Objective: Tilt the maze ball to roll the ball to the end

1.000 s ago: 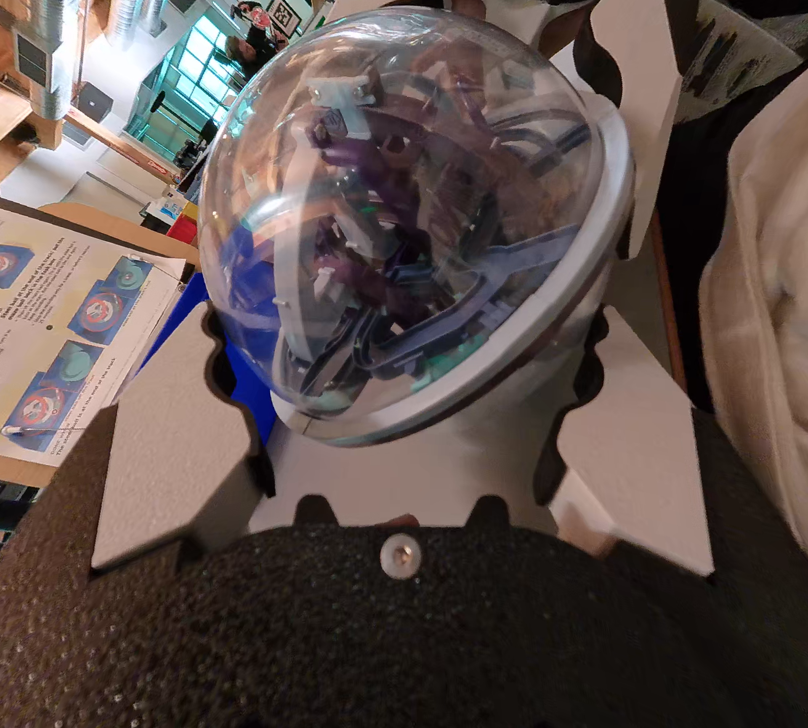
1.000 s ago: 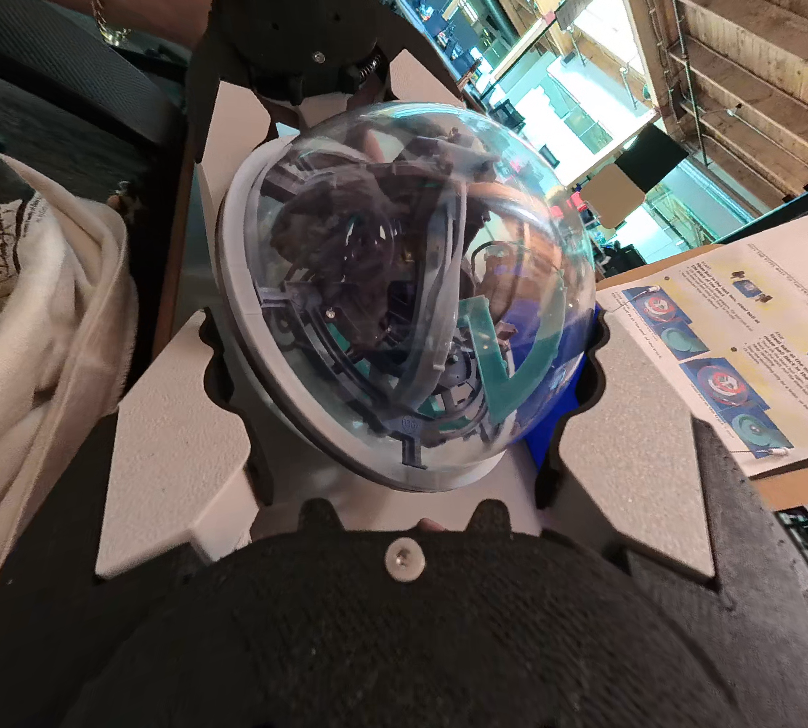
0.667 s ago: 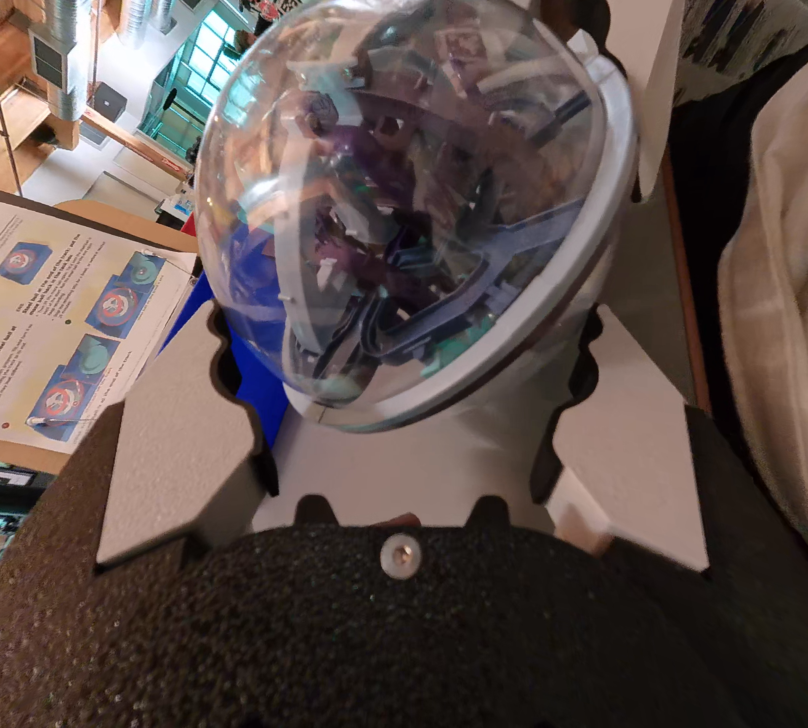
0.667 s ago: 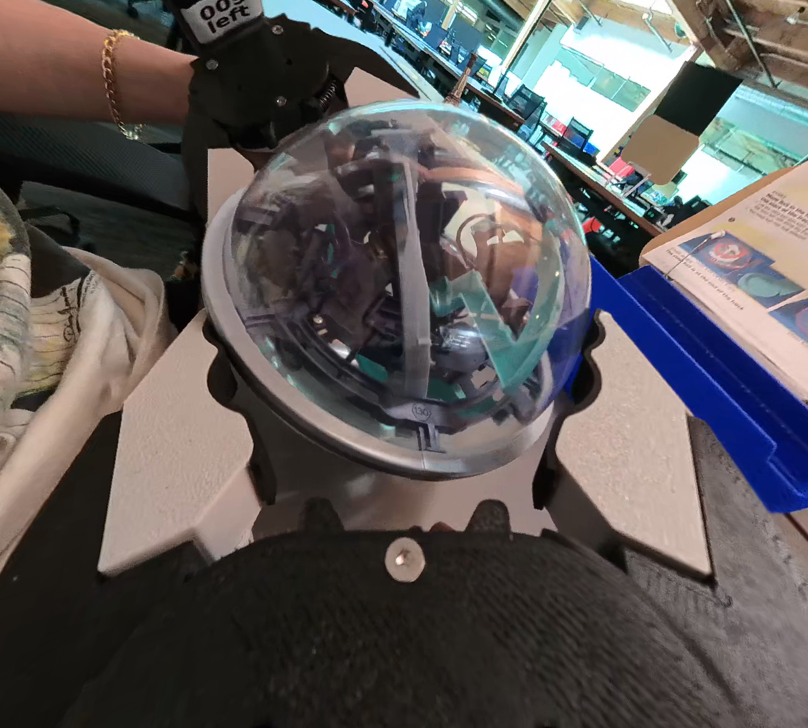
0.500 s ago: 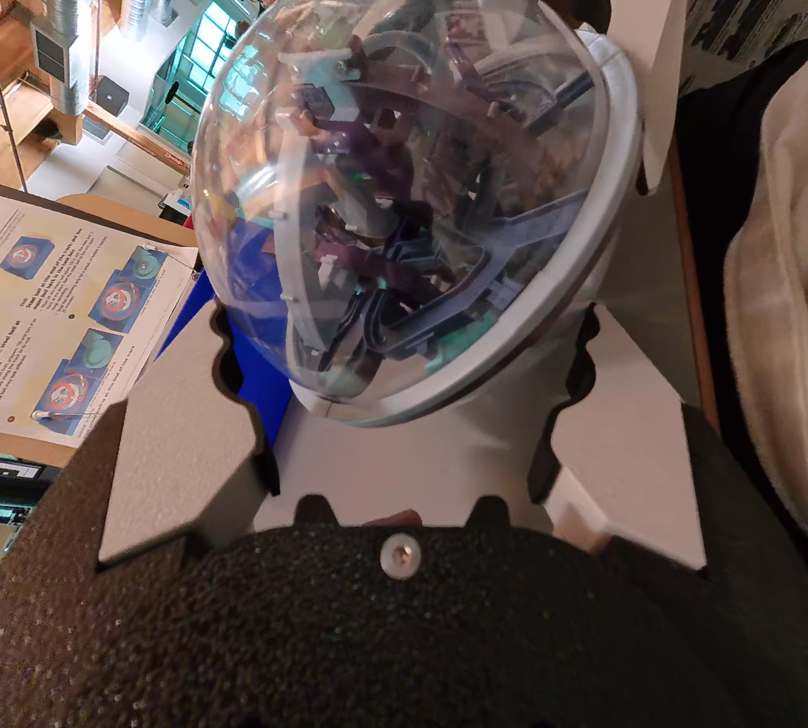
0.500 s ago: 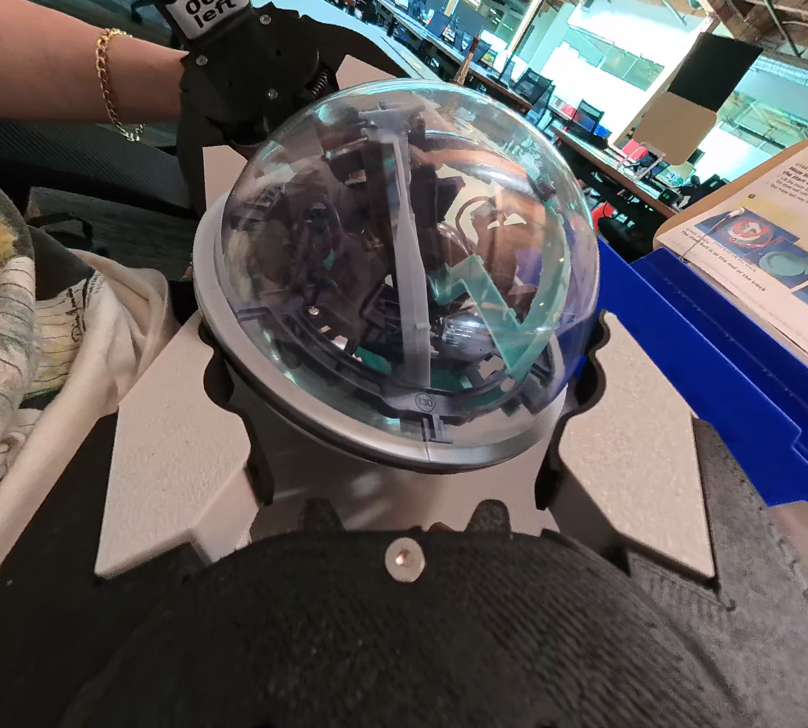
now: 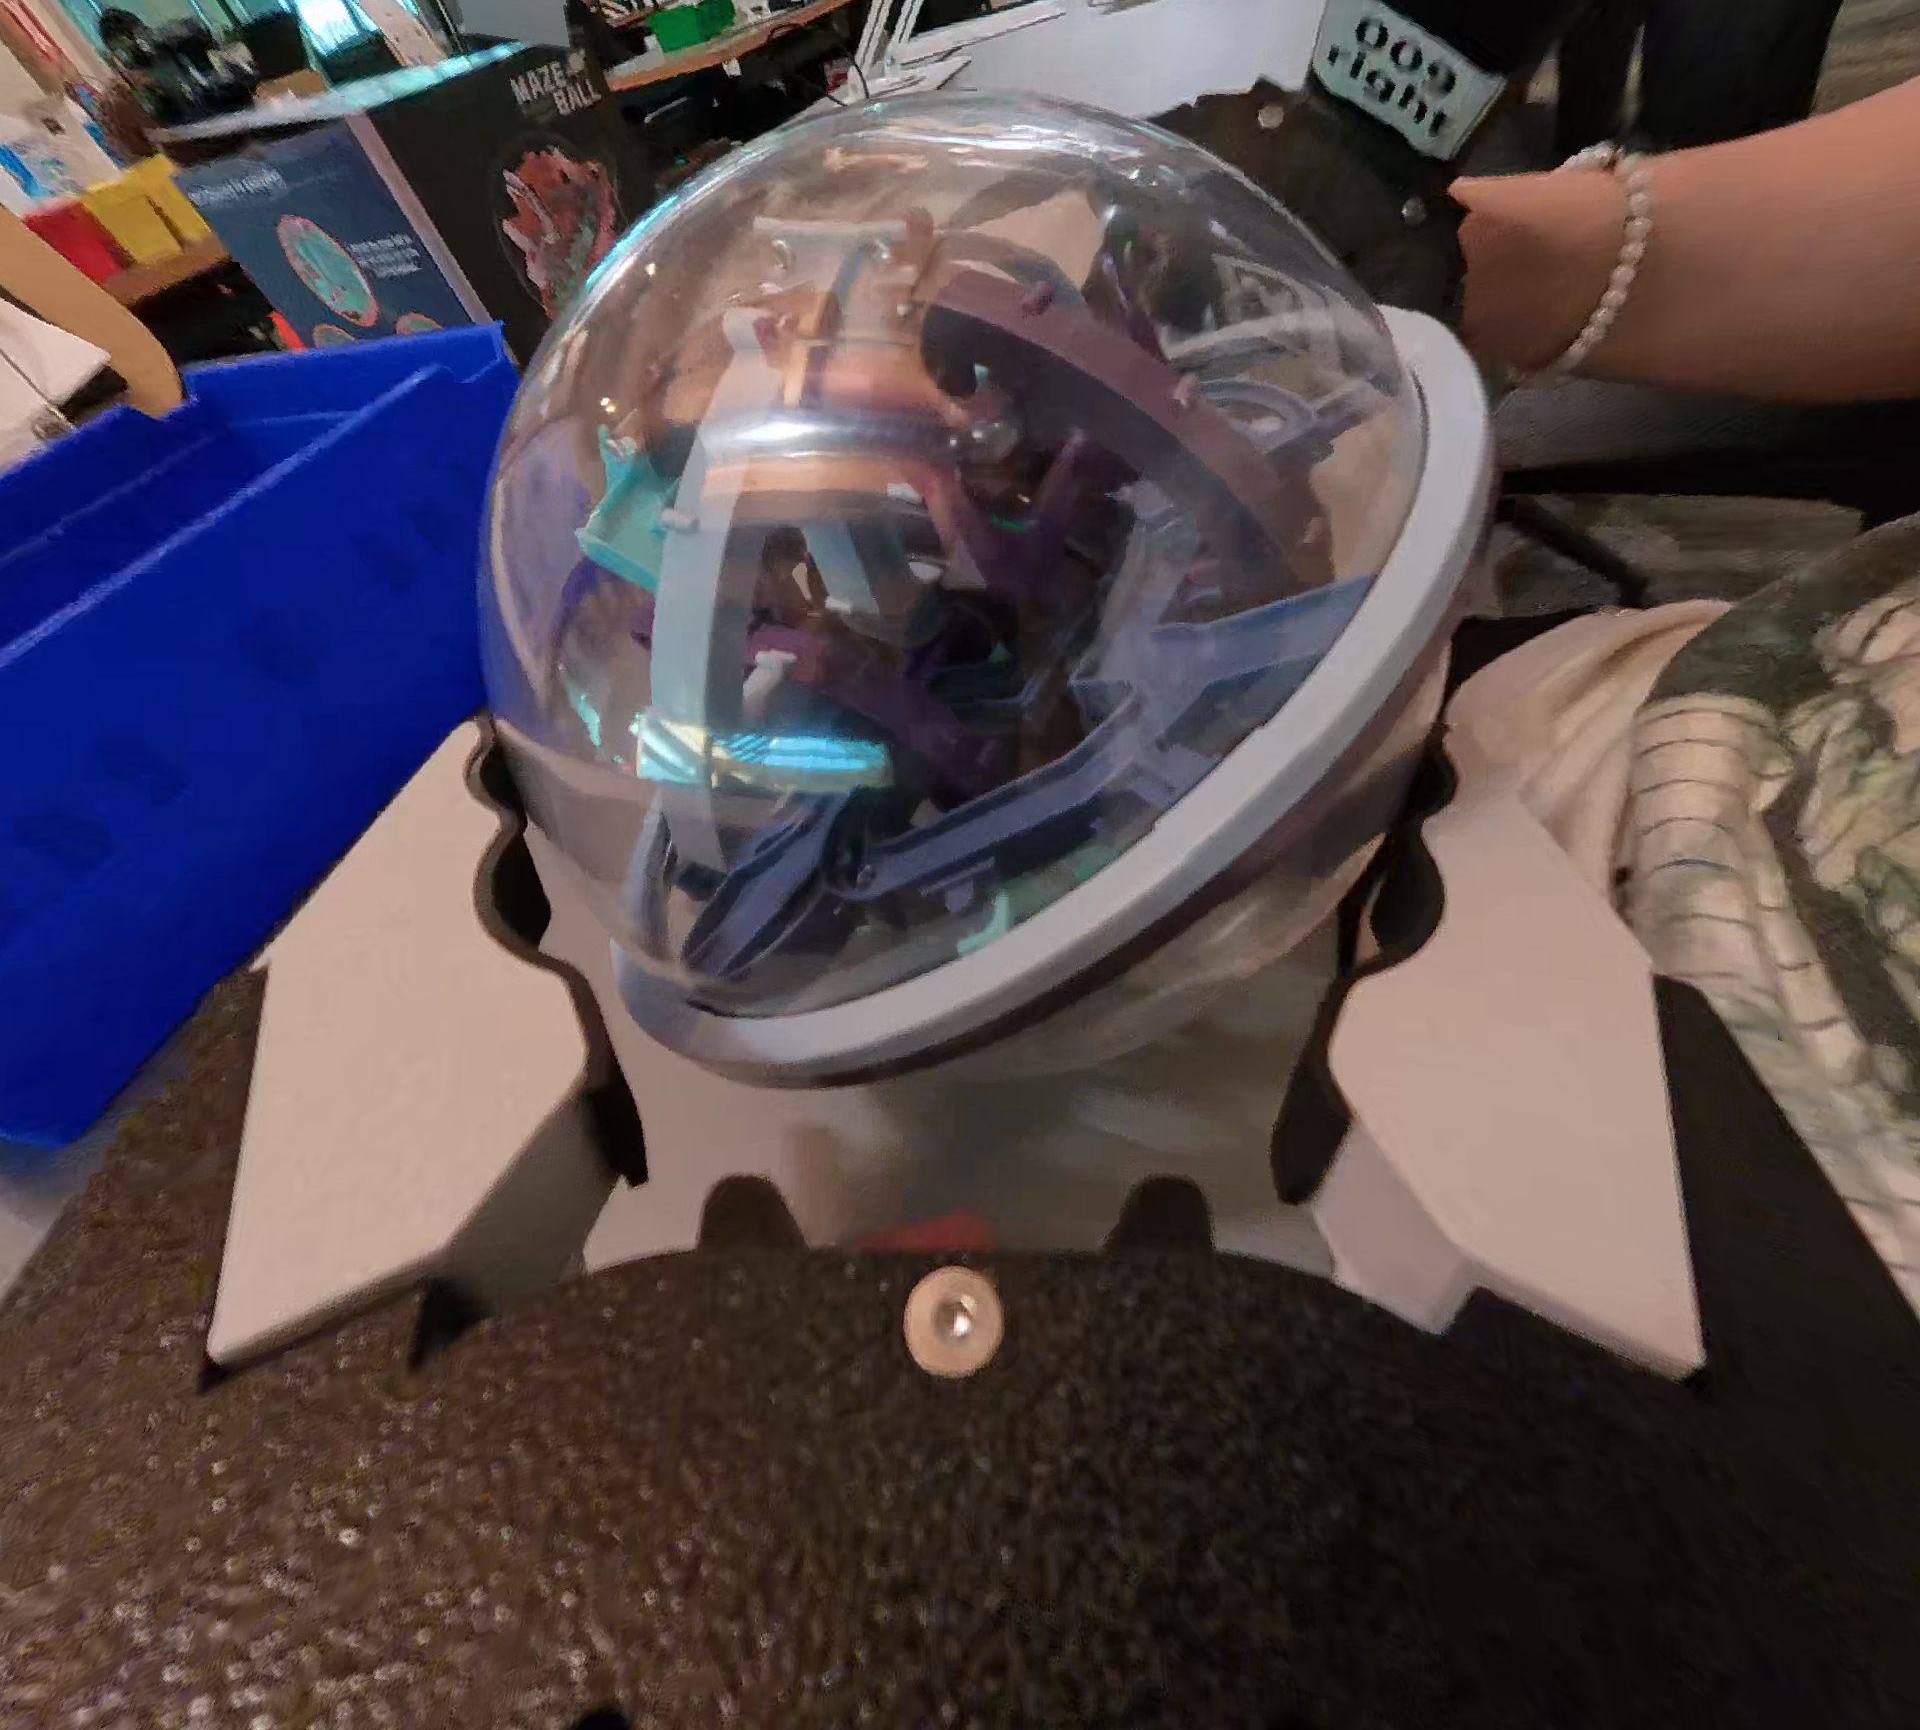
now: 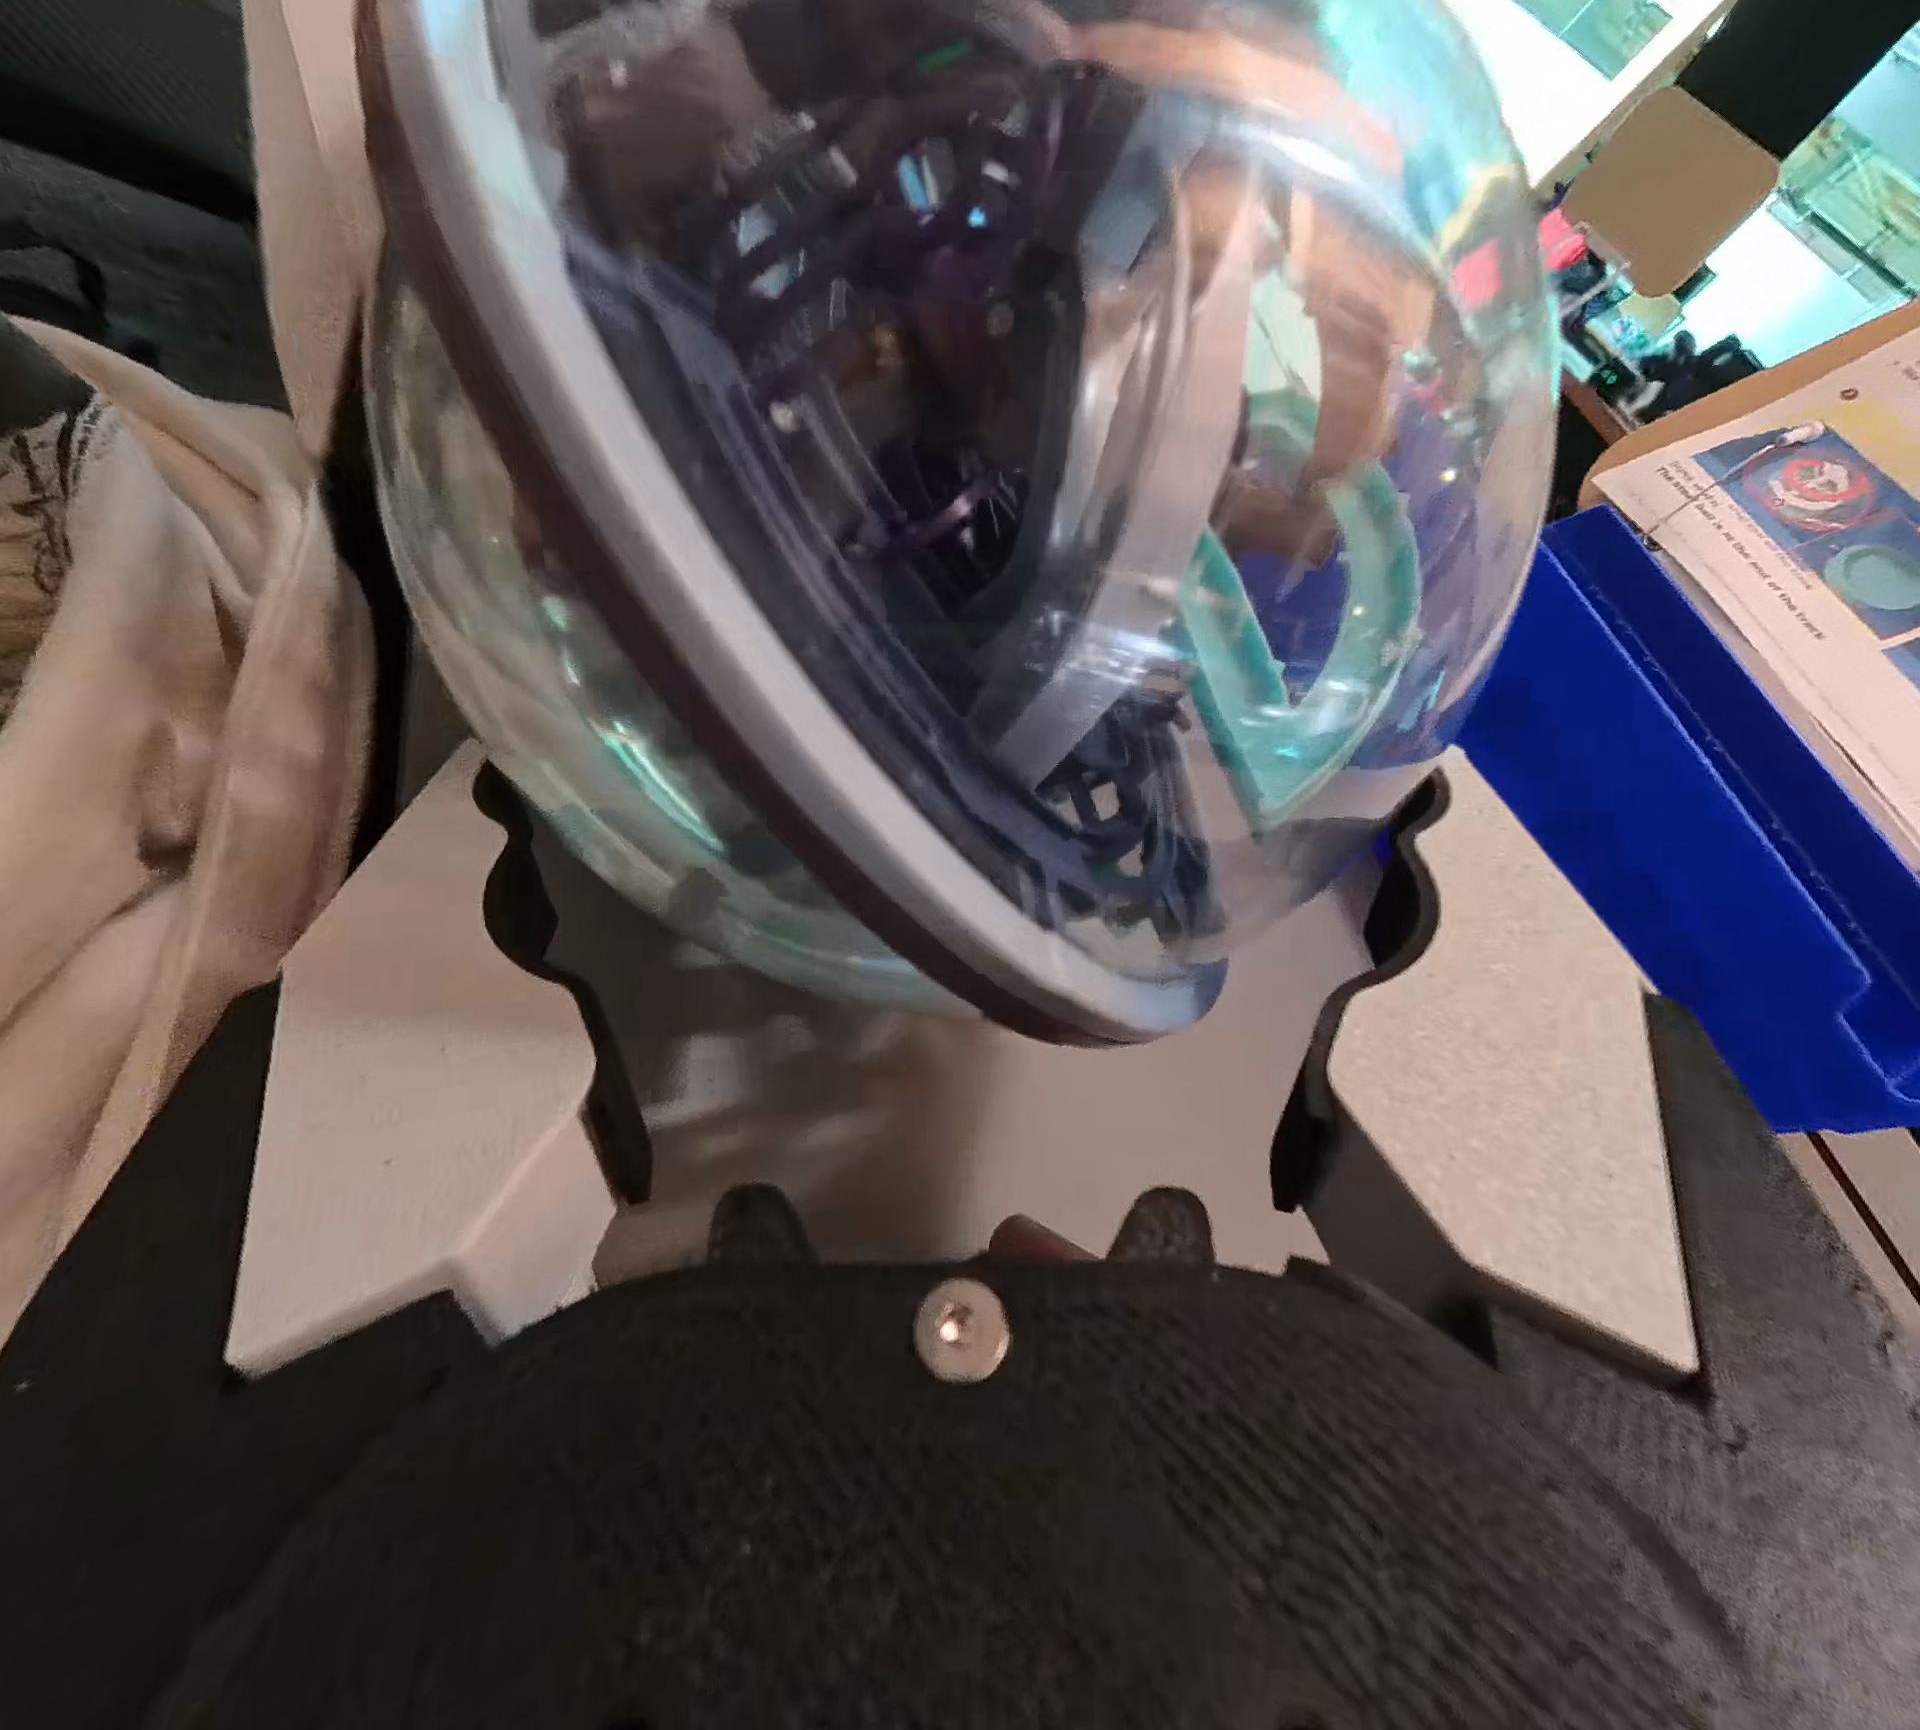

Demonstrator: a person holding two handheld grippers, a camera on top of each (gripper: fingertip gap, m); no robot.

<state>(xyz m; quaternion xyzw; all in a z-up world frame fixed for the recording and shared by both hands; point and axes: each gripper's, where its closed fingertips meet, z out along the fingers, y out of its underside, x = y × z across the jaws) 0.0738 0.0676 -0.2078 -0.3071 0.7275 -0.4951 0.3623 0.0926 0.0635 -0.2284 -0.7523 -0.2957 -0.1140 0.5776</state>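
Tilt changed since a second ago: maze ball (image 7: 966, 558) rolled over, white seam ring (image 8: 665, 537) now slanting steep in right view. Both grippers, left gripper (image 7: 961, 745) and right gripper (image 8: 961, 807), have jaws spread wide, pinching clear sphere from opposite sides, held up off counter. Blue bin (image 7: 208, 641) just beside it, printed sheet (image 8: 1787, 537) on top.

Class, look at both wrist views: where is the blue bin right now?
The blue bin sits at the left edge of the left wrist view, beside the maze ball. In the right wrist view it is at the right, under printed sheets.
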